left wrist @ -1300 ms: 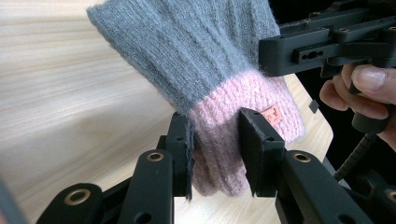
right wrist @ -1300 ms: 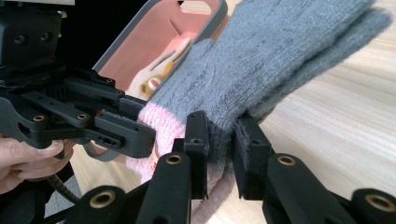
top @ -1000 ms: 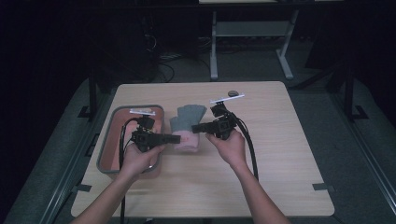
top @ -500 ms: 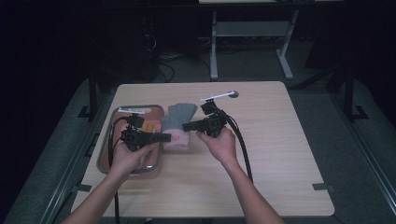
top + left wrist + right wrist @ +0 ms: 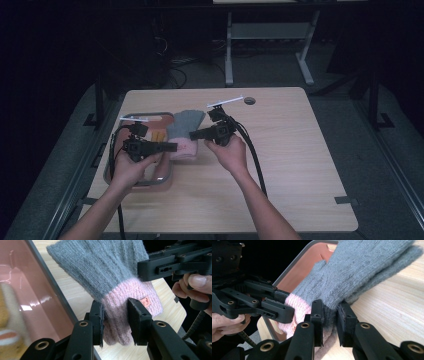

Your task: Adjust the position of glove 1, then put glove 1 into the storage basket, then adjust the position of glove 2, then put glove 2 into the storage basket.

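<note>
A knitted glove (image 5: 186, 125), grey with a pink cuff, hangs between my two grippers just above the table, over the right rim of a tray (image 5: 150, 182). My left gripper (image 5: 174, 146) is shut on the pink cuff. In the left gripper view the glove (image 5: 105, 272) passes between the pads of that gripper (image 5: 115, 322). My right gripper (image 5: 194, 135) comes in from the opposite side. In its own view the right gripper (image 5: 330, 320) pinches the glove (image 5: 362, 270) where grey meets pink.
The grey-rimmed tray (image 5: 30, 290) with a pinkish bottom lies at the table's left and holds an orange and beige item (image 5: 158, 136). A small round hole (image 5: 249, 101) marks the tabletop's far side. Bare wood stretches to the right and front.
Both hands have shifted left together with the glove held between them, so it now hangs at the tray's right rim. Both grips look the same.
</note>
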`<state>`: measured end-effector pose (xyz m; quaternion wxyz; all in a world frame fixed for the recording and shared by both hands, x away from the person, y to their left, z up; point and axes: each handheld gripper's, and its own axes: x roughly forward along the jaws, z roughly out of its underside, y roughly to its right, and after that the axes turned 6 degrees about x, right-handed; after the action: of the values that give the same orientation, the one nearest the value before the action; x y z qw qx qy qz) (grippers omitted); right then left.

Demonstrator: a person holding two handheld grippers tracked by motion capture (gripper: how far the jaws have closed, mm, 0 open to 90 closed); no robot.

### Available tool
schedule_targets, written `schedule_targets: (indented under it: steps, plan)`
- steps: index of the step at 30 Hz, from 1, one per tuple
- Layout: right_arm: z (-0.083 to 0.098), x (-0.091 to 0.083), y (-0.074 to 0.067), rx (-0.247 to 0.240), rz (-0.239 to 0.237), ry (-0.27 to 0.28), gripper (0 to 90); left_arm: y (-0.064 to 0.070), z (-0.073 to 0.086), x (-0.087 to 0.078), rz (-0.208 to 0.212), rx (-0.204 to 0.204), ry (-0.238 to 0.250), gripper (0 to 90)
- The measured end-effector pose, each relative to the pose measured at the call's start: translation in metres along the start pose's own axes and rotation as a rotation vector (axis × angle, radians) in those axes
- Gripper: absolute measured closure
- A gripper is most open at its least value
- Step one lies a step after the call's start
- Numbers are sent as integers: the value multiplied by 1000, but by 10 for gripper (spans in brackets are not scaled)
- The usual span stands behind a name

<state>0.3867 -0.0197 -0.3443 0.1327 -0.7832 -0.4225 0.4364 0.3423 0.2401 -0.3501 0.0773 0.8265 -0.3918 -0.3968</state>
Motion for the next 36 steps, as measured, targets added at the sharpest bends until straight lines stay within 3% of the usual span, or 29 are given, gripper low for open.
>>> schedule_targets:
  steps: [20, 36]
  plan:
    - [-9, 22, -19, -37, -11, -18, 770, -13, 6, -23, -35, -9, 10, 675]
    - [-13, 46, -26, -31, -56, -33, 769, -27, 14, -41, -63, -21, 11, 678]
